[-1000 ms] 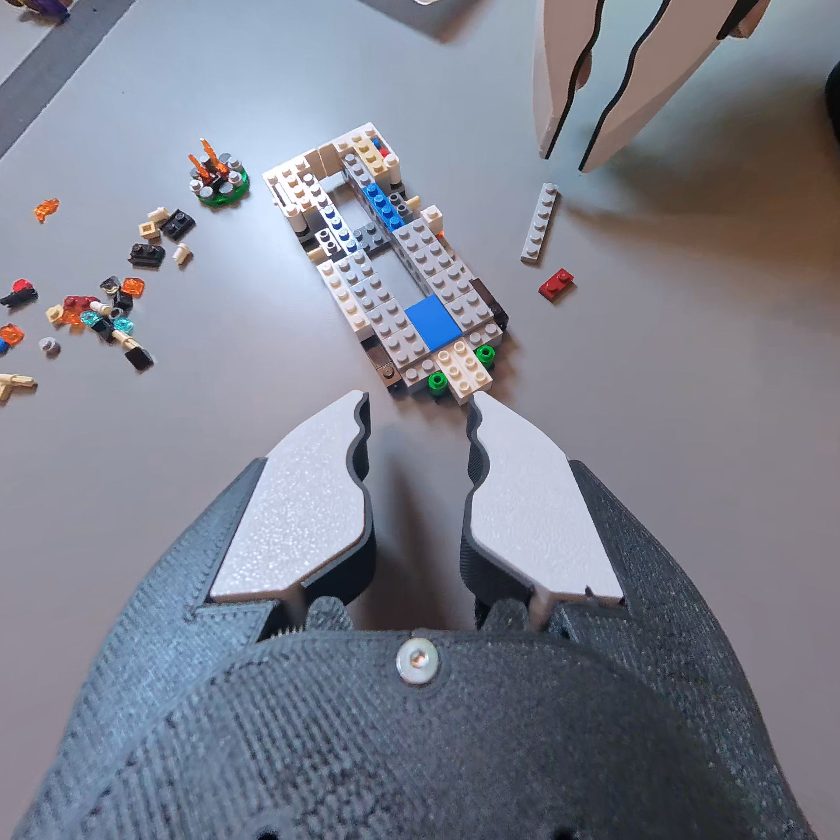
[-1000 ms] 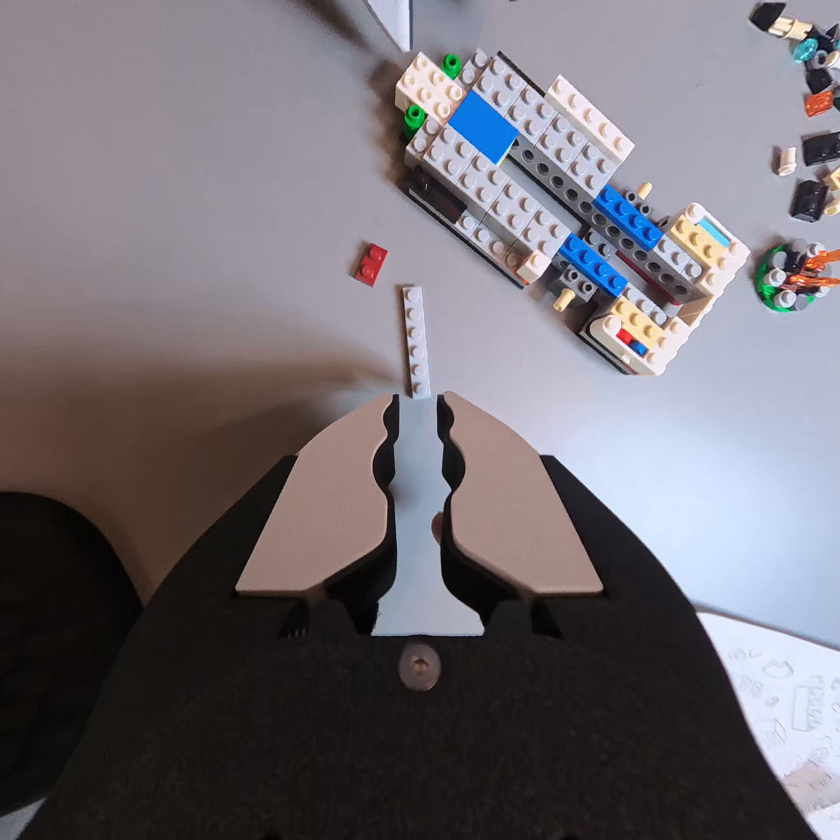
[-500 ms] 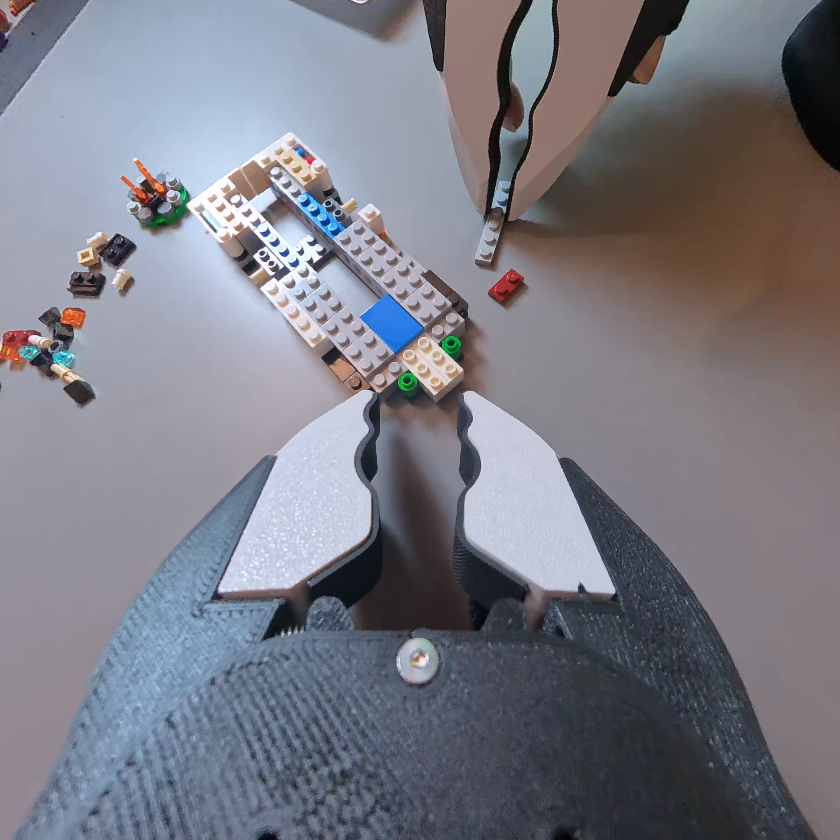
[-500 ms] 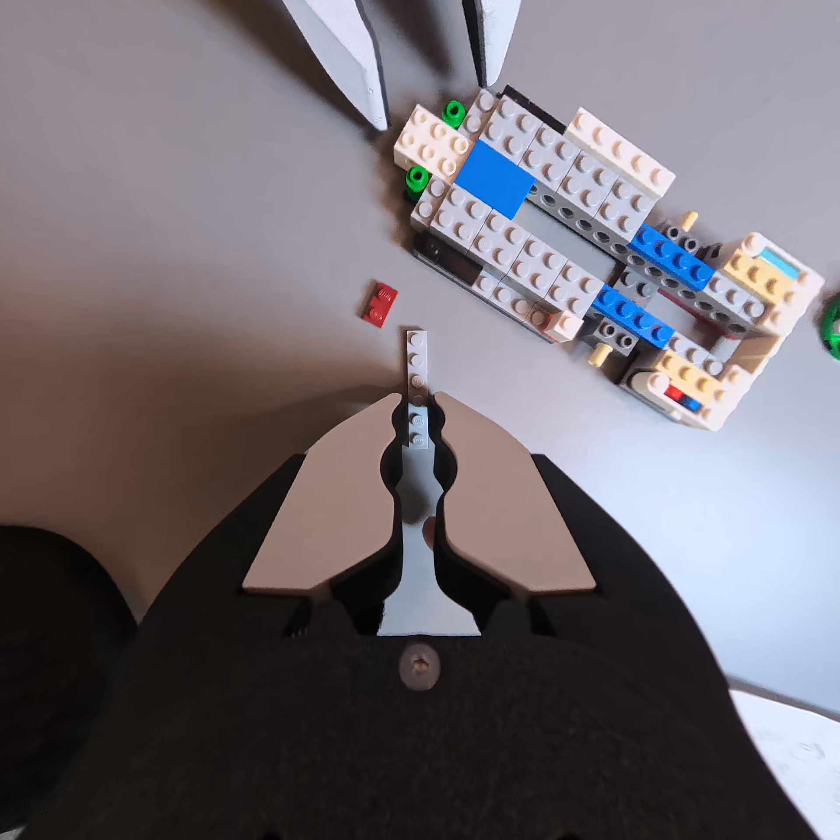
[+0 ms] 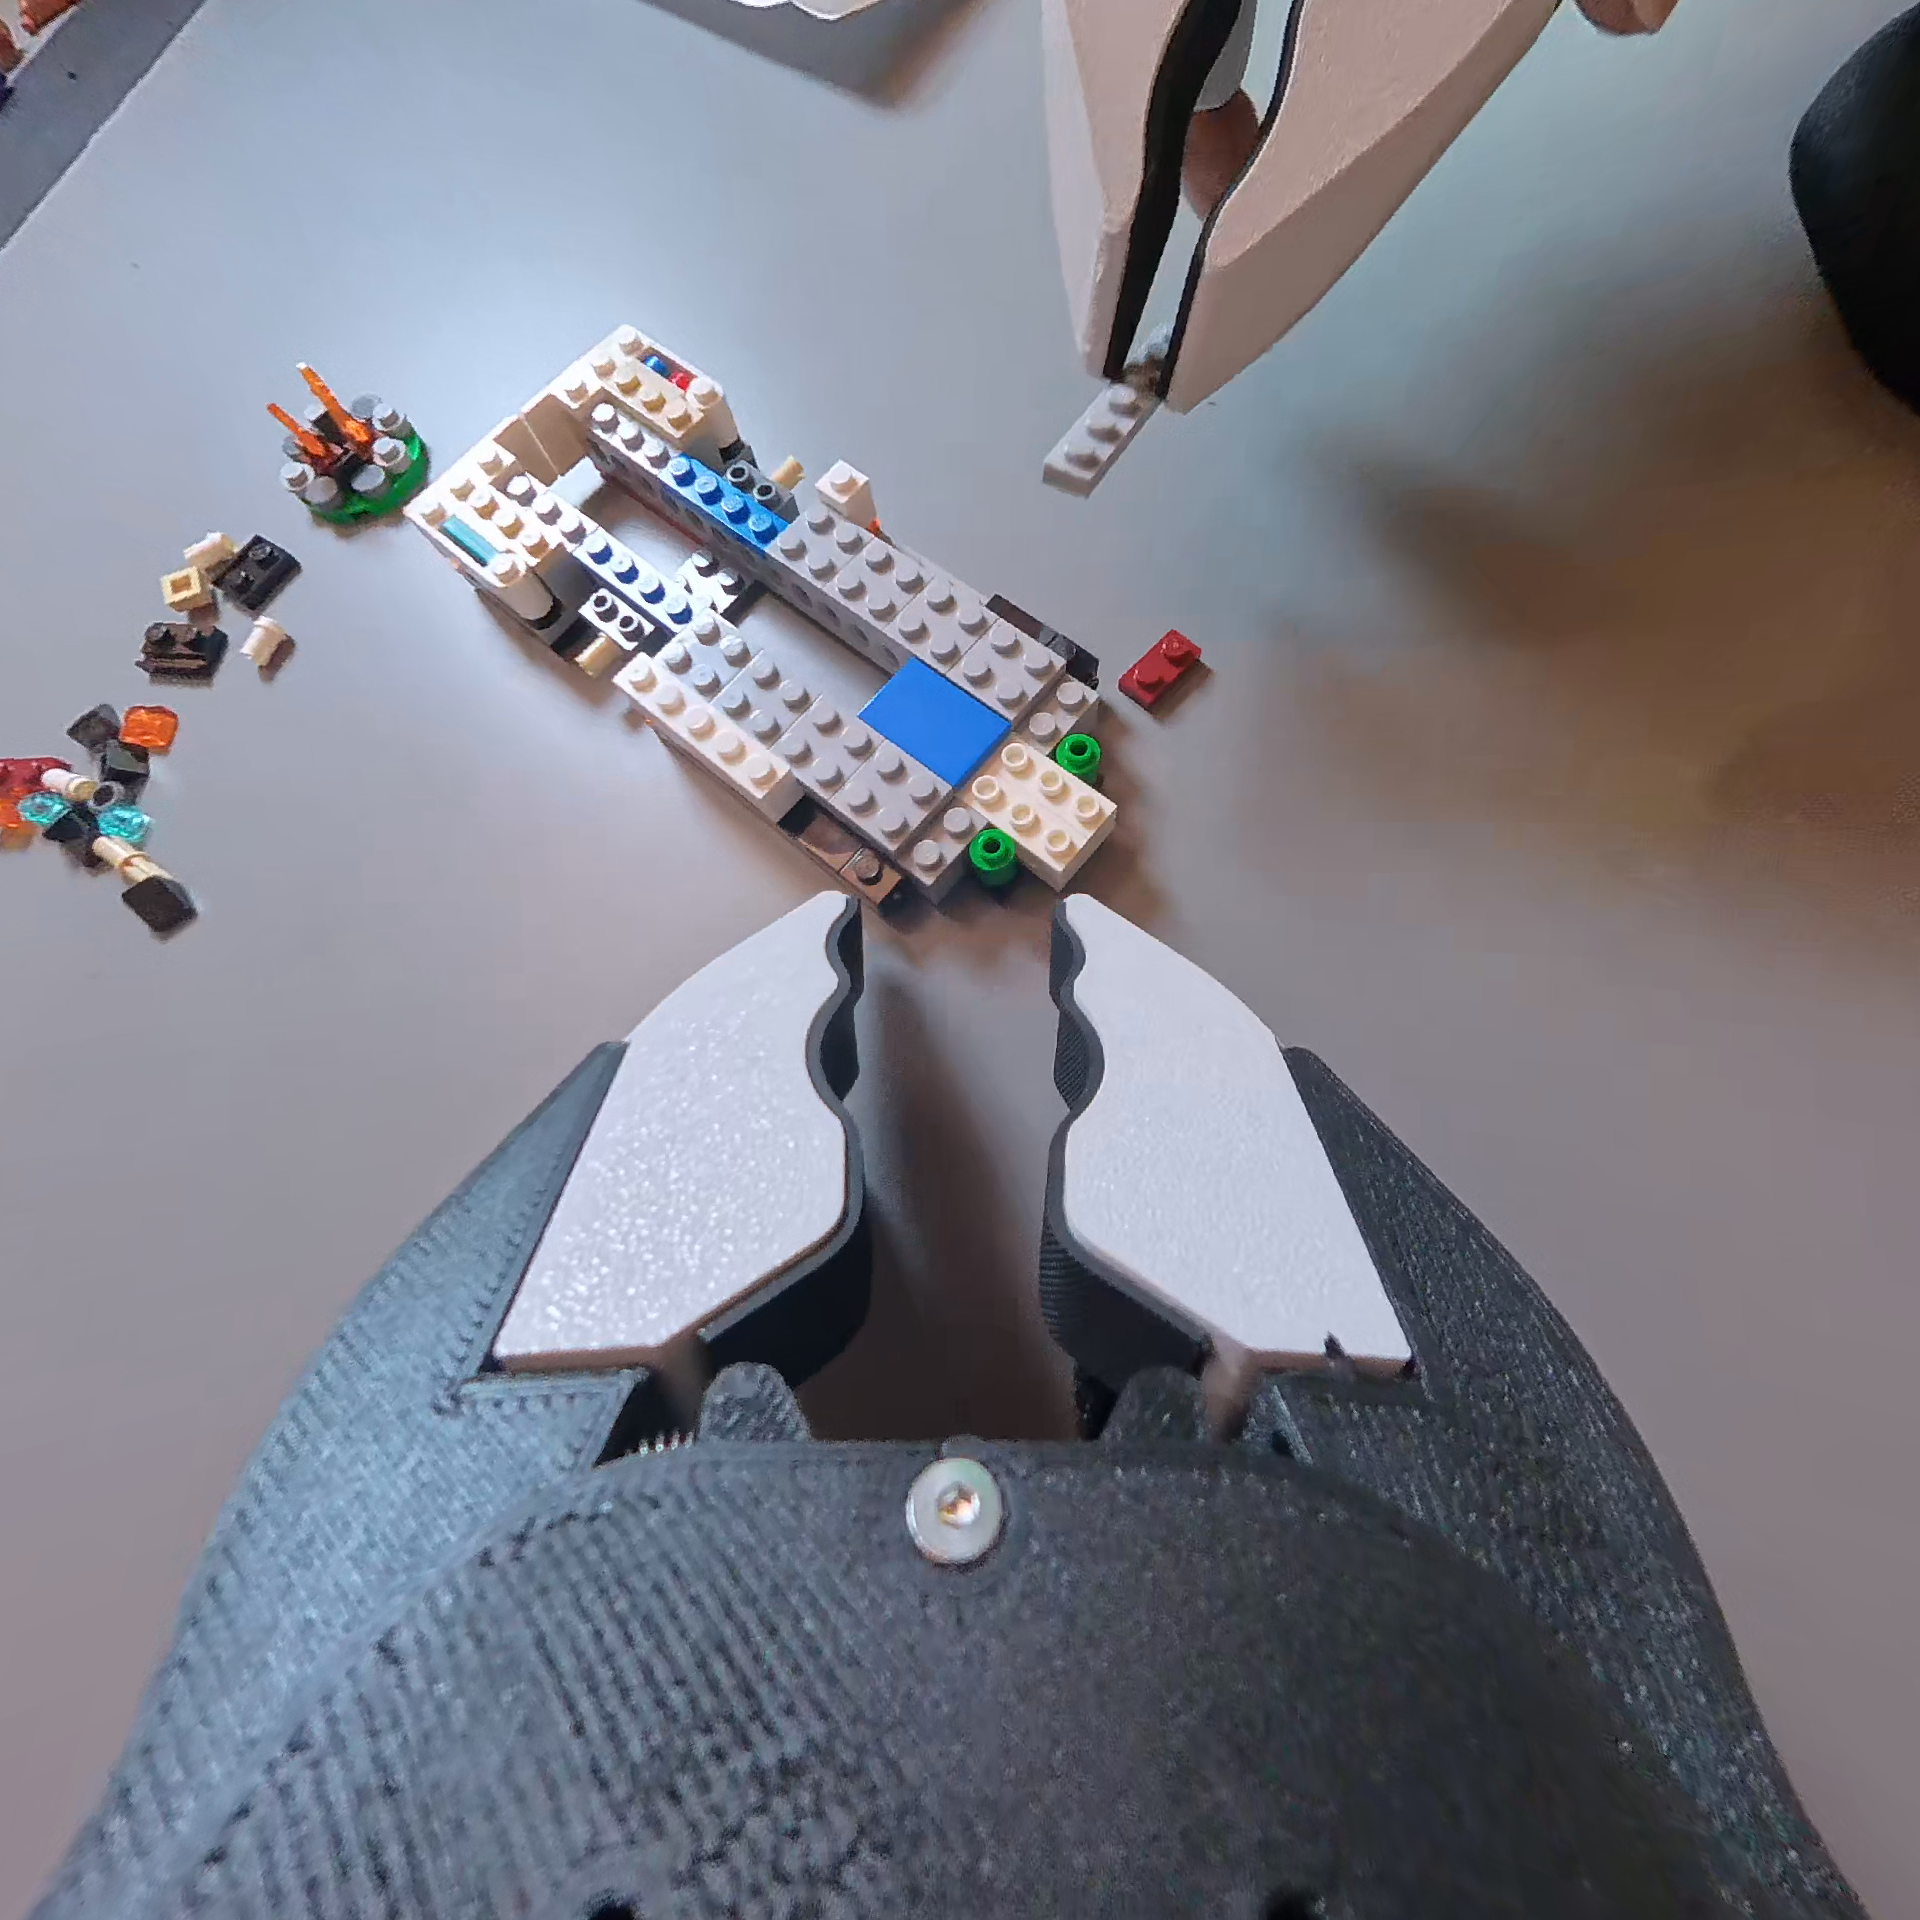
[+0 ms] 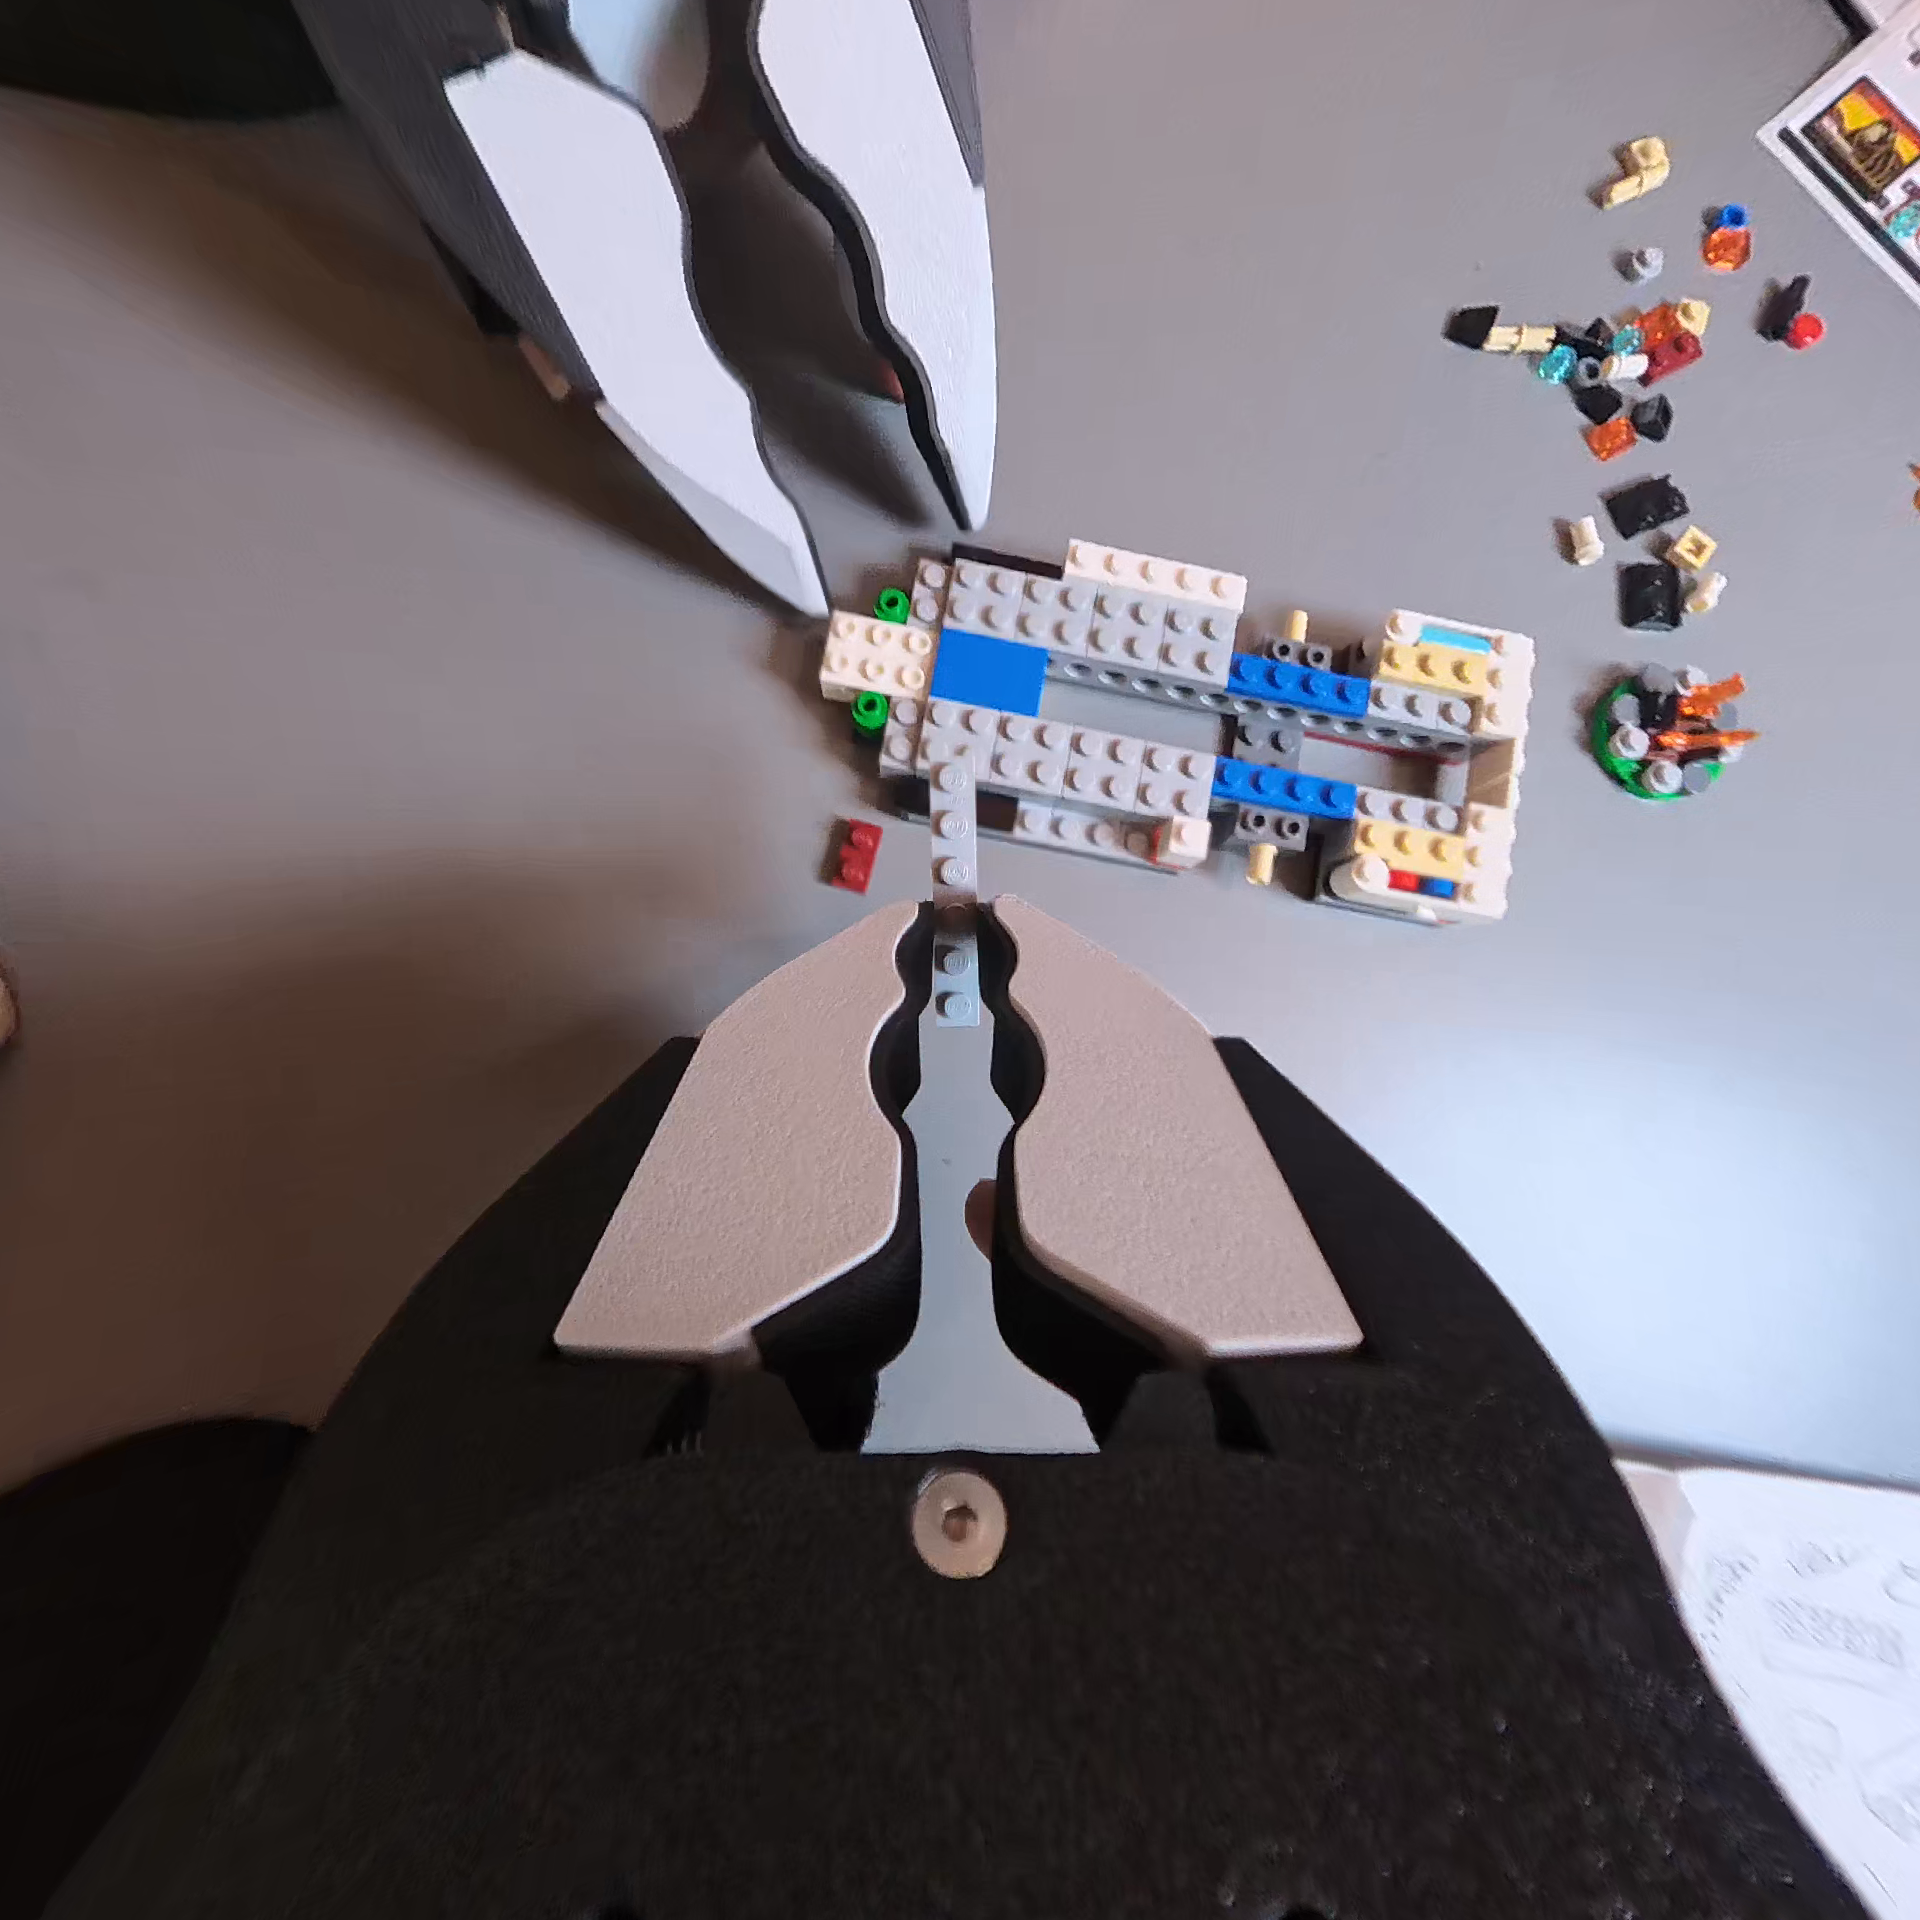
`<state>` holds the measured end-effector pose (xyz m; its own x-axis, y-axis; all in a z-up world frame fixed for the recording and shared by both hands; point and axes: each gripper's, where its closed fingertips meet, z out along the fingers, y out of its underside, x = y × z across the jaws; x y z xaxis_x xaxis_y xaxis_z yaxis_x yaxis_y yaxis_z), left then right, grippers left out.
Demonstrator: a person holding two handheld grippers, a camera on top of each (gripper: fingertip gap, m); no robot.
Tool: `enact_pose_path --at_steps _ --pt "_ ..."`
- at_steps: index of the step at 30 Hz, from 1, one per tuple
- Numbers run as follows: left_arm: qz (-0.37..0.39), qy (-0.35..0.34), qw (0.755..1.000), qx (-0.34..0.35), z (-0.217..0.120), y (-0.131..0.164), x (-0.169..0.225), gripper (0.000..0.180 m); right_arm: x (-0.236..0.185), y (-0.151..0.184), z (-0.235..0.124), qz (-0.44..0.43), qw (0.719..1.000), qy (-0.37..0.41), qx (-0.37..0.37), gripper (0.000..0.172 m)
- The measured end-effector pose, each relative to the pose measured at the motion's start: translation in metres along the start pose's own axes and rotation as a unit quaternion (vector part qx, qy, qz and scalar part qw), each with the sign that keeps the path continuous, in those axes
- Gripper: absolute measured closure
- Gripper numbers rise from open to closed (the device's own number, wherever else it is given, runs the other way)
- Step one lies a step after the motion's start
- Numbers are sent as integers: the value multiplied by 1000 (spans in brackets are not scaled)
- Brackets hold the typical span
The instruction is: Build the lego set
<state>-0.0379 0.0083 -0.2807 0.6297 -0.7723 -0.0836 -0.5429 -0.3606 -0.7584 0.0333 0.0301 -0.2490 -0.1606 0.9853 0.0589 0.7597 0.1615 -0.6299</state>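
A flat brick model (image 5: pixel 790 634) of grey, white and blue pieces lies on the grey table; it also shows in the right wrist view (image 6: pixel 1174 717). My left gripper (image 5: pixel 954 914) is open and empty, its tips just short of the model's near end with the green studs (image 5: pixel 992 854). My right gripper (image 6: pixel 957 906) is shut on a long thin grey plate (image 6: pixel 956 883) and holds it off the table, its far end above the model's edge. In the left wrist view that plate (image 5: pixel 1099 442) sticks out of the right gripper's tips.
A small red plate (image 5: pixel 1162 667) lies beside the model. Several small loose pieces (image 5: pixel 125 769) lie to the left, with a round green piece with orange parts (image 5: pixel 353 457). Printed paper sheets (image 6: pixel 1860 135) lie at the table's edge. There is about 9 cm between the tips of the two grippers.
My right gripper closed on the long grey plate lying on the table, lifted it and carried it toward the model. My left gripper narrowed slightly and stayed near the model's end.
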Motion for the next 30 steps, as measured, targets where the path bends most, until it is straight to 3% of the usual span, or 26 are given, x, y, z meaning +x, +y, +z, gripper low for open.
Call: enact_pose_path --at_steps 7,21,30 --pt "32 4 999 -1 9 -9 15 149 -5 -11 18 5 1000 1 -2 164" --pt "54 -15 998 10 3 -10 10 157 -12 -11 30 -48 997 -15 -56 164" --pt "51 -15 999 9 6 -9 10 160 -7 -10 35 -36 997 -7 -70 162"
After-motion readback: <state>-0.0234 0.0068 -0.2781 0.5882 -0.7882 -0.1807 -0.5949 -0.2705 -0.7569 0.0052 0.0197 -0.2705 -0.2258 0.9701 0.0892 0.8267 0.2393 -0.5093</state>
